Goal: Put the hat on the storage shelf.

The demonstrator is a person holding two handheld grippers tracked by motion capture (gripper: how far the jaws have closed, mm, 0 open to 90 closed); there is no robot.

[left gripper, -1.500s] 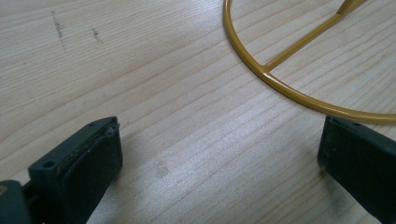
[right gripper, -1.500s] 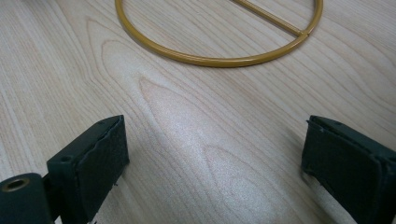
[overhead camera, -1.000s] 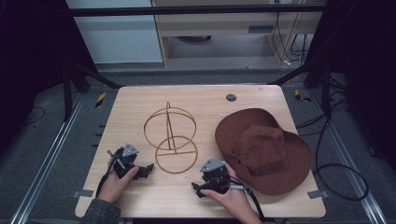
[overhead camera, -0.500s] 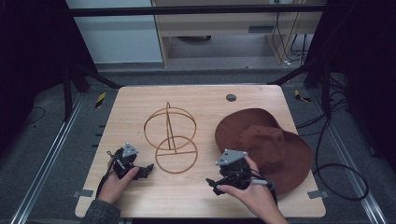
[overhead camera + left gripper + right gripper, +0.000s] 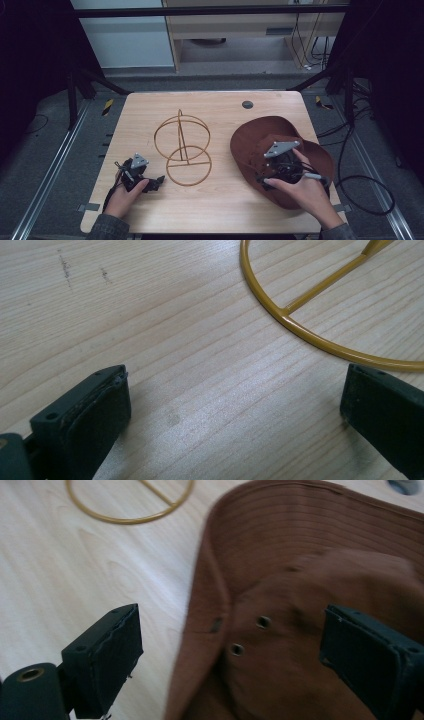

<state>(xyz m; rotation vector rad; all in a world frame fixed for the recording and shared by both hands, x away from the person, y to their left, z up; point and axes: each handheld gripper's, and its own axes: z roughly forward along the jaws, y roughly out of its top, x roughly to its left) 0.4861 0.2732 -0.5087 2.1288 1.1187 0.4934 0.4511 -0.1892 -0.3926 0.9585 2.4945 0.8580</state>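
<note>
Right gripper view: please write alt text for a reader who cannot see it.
A brown brimmed hat with two metal eyelets lies on a pale wooden table, framed by the right gripper with its two black jaws wide apart. Part of a gold wire ring shows at the top left.

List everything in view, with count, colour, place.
hat: 1, brown, right side of table, under the right gripper
wire stand: 1, gold, two rings on a post, table centre
grommet: 1, dark grey, far edge of table
table: 1, light wood
left gripper: 1, black, open, near left of table beside the stand's base ring
right gripper: 1, black, open, over the hat's crown and brim
</note>
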